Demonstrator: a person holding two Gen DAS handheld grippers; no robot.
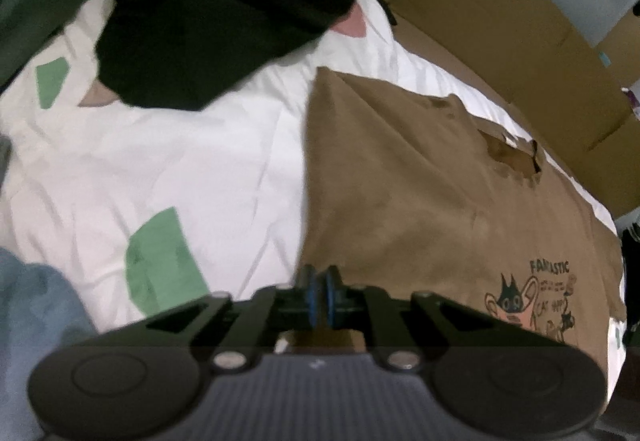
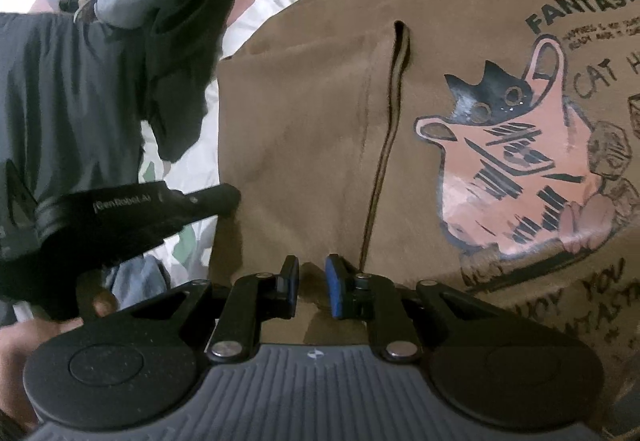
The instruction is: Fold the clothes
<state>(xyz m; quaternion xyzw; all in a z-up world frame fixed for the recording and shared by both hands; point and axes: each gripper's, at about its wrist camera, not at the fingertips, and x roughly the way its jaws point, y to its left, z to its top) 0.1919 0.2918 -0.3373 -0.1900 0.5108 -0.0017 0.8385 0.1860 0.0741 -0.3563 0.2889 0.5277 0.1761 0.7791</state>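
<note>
A brown T-shirt with a cat print and the word FANTASTIC lies spread on a white bed sheet. My left gripper sits at the shirt's left edge, its blue pads nearly together on the fabric. The right wrist view shows that same left gripper touching the edge of the shirt. My right gripper hovers low over the shirt near a long crease, left of the cat print. Its fingers stand a small gap apart with flat fabric beneath them.
A black garment lies bunched at the far side of the sheet. Light blue cloth sits at the near left. Cardboard boxes line the far right. A person's dark grey clothing and hand fill the left.
</note>
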